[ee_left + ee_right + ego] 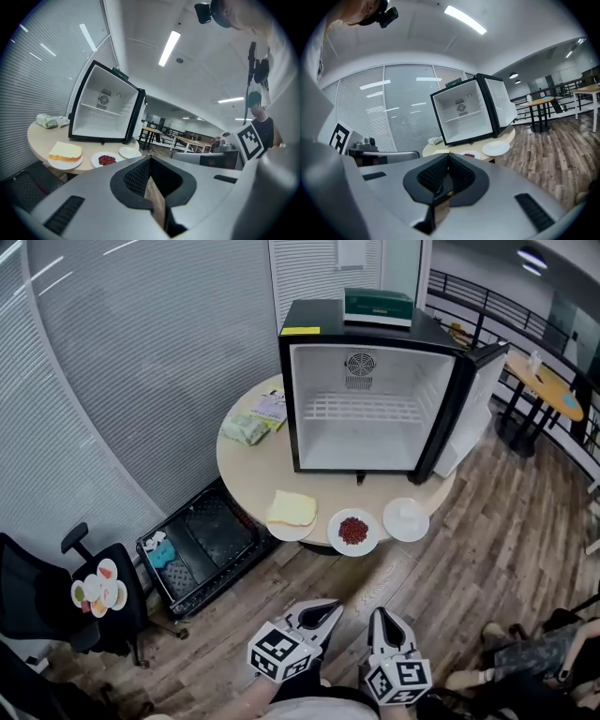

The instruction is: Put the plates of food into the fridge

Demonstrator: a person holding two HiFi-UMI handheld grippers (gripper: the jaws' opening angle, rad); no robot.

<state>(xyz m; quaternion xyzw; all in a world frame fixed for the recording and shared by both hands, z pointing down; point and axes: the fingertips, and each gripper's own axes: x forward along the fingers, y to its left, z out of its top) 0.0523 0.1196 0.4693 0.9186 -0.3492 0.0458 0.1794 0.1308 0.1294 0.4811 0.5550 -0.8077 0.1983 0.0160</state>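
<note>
An open mini fridge (361, 409) stands empty on a round table (246, 474), its door (476, 404) swung to the right. Along the table's near edge sit three plates: one with a sandwich (291, 512), one with red food (353, 531), and a white one (406, 519). Both grippers hover low over the floor, well short of the table. The left gripper (330, 608) is shut with nothing in it, and so is the right gripper (379, 613). The left gripper view shows the sandwich plate (65, 153), the red plate (107, 160) and the fridge (105, 110) beyond its tips (150, 158).
A green box (378, 307) lies on top of the fridge. Snack packets (247, 430) rest on the table's left side. A black crate (202, 545) sits on the floor under the table's left edge. An office chair (94, 596) at left carries a plate of toy food. A person's legs (525, 657) are at lower right.
</note>
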